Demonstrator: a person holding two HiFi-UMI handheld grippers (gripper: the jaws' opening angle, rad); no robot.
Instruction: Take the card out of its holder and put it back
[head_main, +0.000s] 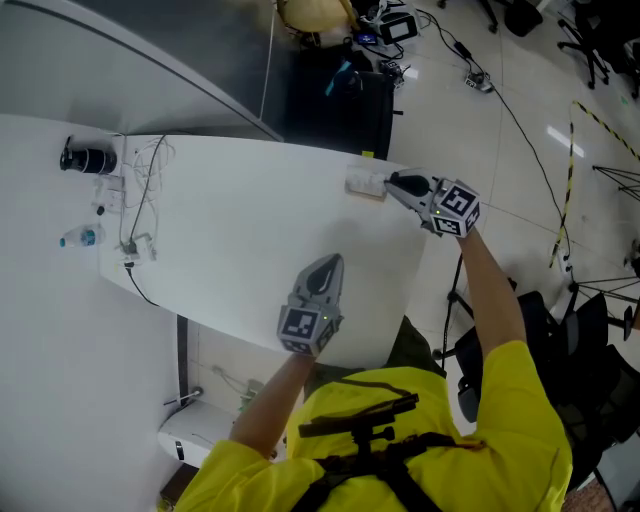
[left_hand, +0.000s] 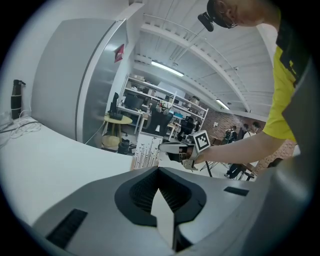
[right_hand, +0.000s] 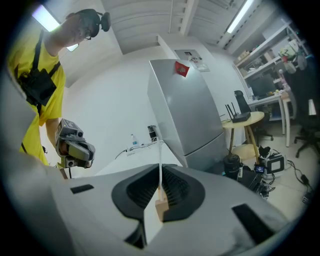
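White card (left_hand: 146, 152), upright in its wooden holder (right_hand: 162, 207), sits clamped in the jaws of your right gripper (head_main: 392, 183); your left gripper (head_main: 328, 264) has its jaws closed, empty.

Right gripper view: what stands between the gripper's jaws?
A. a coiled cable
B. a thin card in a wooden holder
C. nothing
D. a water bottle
B: the card stands edge-on between the right gripper's jaws, its foot in the wooden holder.

- White table (head_main: 250, 250), curved front edge.
- Pale glossy floor (head_main: 480, 120); striped hazard tape (head_main: 569, 180) across it.
- Tall grey cabinet (right_hand: 190, 115), small round table (right_hand: 247, 120) beside.
- Loaded shelving (left_hand: 165, 102) at back.
- Strip lights (left_hand: 167, 68) on white ceiling.
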